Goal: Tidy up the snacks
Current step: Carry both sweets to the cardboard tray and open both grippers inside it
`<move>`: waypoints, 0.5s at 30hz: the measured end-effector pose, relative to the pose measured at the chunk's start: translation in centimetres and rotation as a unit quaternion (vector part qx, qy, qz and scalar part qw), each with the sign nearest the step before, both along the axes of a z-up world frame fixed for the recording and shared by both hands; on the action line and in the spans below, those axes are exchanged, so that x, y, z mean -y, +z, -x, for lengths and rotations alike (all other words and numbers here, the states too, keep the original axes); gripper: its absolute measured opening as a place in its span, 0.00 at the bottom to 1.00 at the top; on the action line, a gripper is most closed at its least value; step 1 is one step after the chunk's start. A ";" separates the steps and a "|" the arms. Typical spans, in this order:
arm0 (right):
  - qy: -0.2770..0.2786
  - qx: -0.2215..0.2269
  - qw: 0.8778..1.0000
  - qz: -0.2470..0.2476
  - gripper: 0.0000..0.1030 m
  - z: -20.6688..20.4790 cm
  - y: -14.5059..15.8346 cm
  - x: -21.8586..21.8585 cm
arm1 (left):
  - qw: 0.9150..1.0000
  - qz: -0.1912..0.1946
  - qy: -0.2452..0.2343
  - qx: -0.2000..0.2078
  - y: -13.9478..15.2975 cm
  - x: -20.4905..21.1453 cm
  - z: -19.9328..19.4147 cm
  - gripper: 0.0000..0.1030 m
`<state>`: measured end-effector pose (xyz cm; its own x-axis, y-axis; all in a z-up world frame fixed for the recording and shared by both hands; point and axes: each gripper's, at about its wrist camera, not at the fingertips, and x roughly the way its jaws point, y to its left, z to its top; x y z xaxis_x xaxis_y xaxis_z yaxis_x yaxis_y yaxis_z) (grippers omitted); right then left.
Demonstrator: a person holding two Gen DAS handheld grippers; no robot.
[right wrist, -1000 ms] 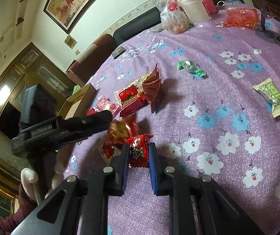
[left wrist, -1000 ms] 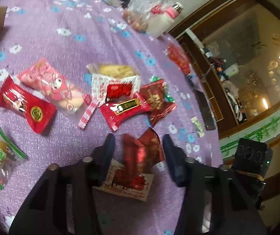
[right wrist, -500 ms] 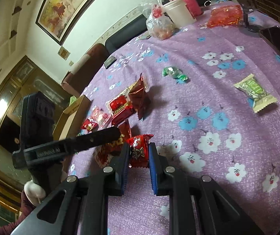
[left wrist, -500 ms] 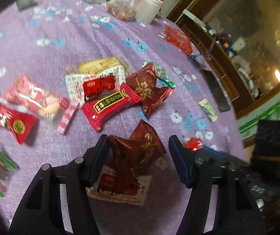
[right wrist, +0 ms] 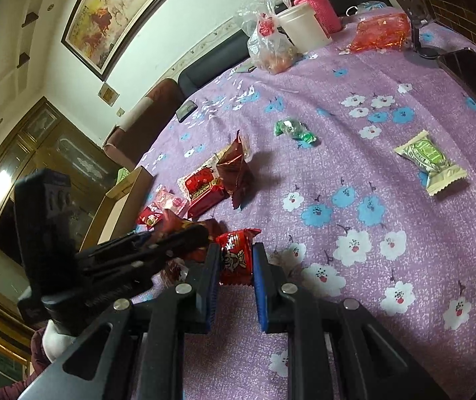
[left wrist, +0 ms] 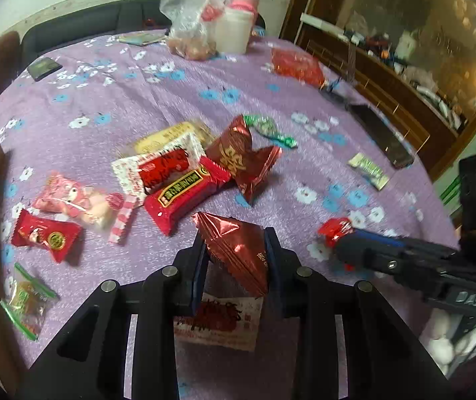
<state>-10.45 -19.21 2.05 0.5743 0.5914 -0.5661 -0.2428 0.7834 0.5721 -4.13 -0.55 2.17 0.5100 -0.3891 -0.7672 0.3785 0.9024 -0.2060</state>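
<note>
My left gripper (left wrist: pixel 236 250) is shut on a dark red foil snack packet (left wrist: pixel 238 250), held above a white and red packet (left wrist: pixel 218 320) on the purple flowered tablecloth (left wrist: pixel 171 86). My right gripper (right wrist: pixel 236 258) is shut on a small red candy packet (right wrist: pixel 236 256); it also shows in the left wrist view (left wrist: pixel 336 230). A pile of red and white snack packets (left wrist: pixel 178 180) lies ahead of the left gripper. The left gripper shows in the right wrist view (right wrist: pixel 171 243), just left of the right one.
A green candy (right wrist: pixel 294 130) and a pale green packet (right wrist: pixel 429 163) lie apart on the right. A pink packet (left wrist: pixel 78 198), a red packet (left wrist: pixel 44 235) and a green-edged packet (left wrist: pixel 26 300) lie at the left. A cardboard box (right wrist: pixel 121 193) stands at the left edge. Bags and cups (left wrist: pixel 218 26) stand at the back.
My left gripper has closed on the dark red foil packet and lifted it. The right gripper has kept its red candy and stayed close beside the left one.
</note>
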 end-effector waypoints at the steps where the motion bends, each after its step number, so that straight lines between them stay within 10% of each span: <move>1: 0.001 0.002 1.000 0.002 0.21 0.1 0.0 -0.1 | 1.000 0.007 0.003 0.001 0.3 -0.2 0.1 0.30; 15: 0.013 0.003 0.999 0.039 0.21 0.3 1.0 -1.8 | 0.987 0.138 0.078 0.039 6.8 -12.8 4.7 0.30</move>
